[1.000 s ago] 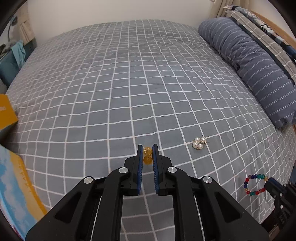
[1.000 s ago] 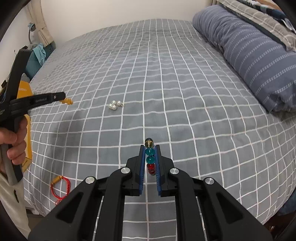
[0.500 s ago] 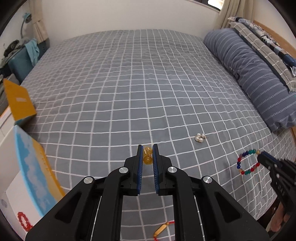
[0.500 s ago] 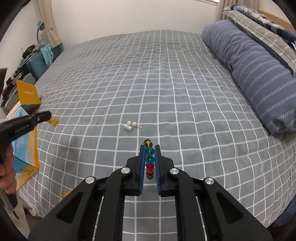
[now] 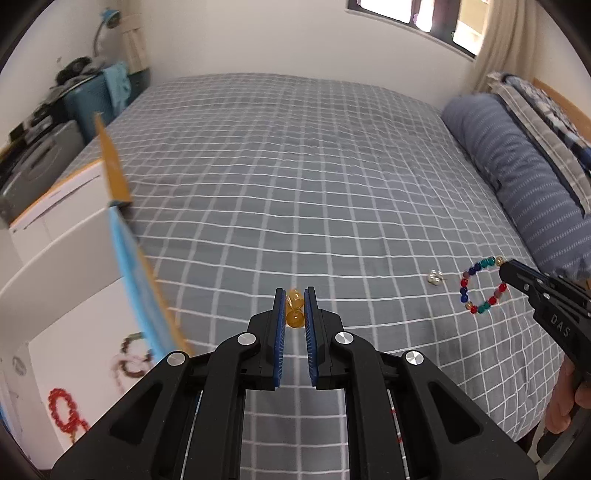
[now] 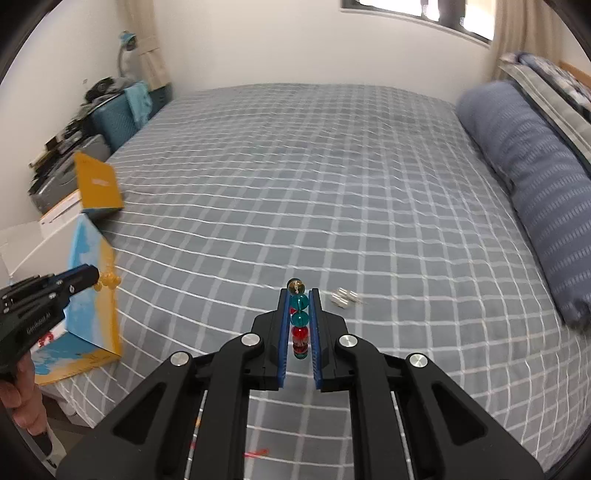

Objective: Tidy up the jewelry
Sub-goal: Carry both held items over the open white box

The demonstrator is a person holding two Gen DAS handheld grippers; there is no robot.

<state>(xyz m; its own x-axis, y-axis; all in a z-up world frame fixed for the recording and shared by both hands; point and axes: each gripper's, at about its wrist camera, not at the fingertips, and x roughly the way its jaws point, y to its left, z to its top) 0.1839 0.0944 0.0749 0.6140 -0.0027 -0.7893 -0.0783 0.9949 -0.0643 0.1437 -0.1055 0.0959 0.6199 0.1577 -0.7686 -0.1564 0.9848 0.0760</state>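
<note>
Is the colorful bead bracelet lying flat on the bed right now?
No, the colorful bead bracelet hangs in the air from the right gripper, whose jaws are shut on it above the bed.

A home bedroom; checked grey bed (image 5: 295, 177), striped pillow (image 6: 535, 177), curtained window (image 6: 417, 11).

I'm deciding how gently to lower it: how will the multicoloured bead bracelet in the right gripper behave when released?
The bracelet hangs as a loose ring from the right gripper, so it is probably floppy and will likely collapse. Its round, glossy beads might roll slightly, though the soft bedspread should damp that.
</note>
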